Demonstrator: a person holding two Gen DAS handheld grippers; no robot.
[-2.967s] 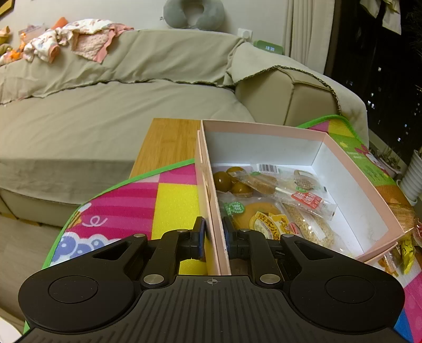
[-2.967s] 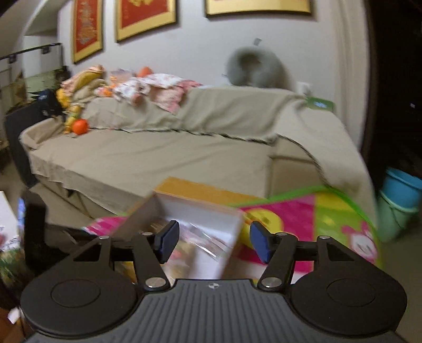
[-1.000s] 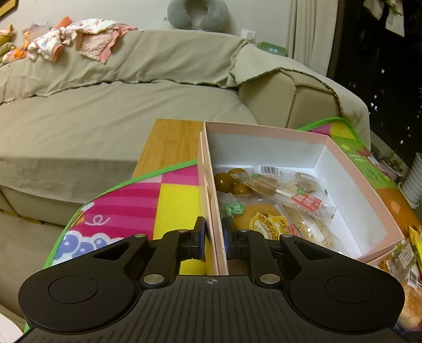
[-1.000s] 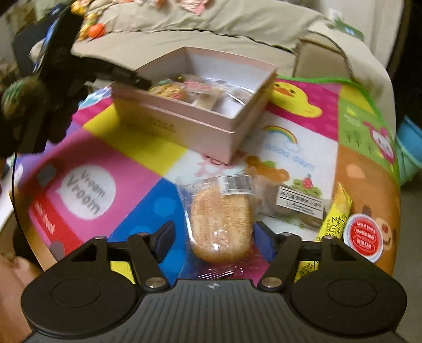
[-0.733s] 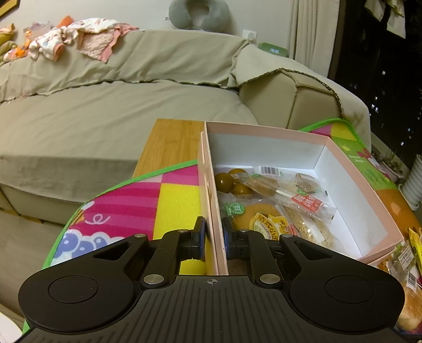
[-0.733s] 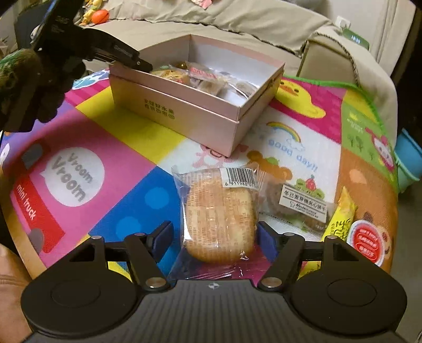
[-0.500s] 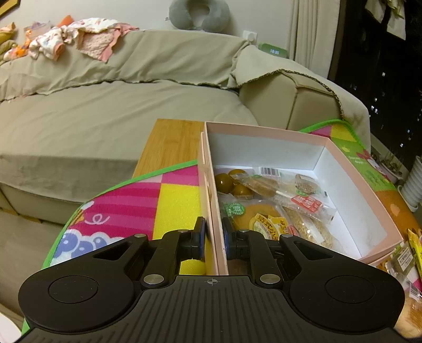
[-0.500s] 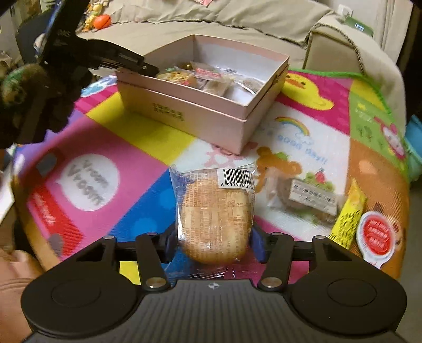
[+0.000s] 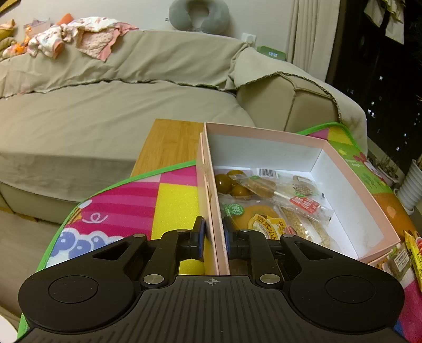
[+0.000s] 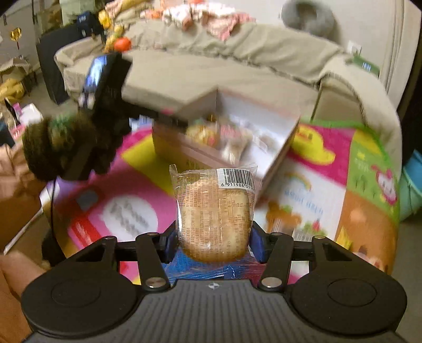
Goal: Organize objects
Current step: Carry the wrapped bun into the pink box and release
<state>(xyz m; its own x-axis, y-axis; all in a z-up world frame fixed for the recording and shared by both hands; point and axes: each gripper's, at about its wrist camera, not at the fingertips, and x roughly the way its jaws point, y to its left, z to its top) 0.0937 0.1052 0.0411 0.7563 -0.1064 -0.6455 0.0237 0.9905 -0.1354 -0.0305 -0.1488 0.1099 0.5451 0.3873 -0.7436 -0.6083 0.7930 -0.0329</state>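
A pink open box (image 9: 263,132) stands on the colourful play mat (image 9: 171,200) and holds several wrapped snacks (image 9: 266,219). My left gripper (image 9: 213,234) straddles the box's near left wall; its jaws are opening, but both pads still touch the wall. My right gripper (image 10: 213,248) is shut on a bun in clear wrap with a barcode (image 10: 213,211), held up above the mat (image 10: 311,200). The box (image 10: 266,142) lies blurred beyond the bun. The left gripper (image 10: 105,87) and a hand in a dark furry sleeve (image 10: 55,147) show at the box's left.
Loose snack packets (image 9: 411,253) lie on the mat right of the box. A beige sofa (image 9: 105,110) runs behind the table, with clothes and a grey neck pillow (image 9: 199,15) on its back. Bare wood (image 9: 171,142) shows at the table's far edge.
My right gripper closed on the bun and lifted it off the mat; its view swung up towards the box. The left gripper stayed on the box wall, its jaws barely wider.
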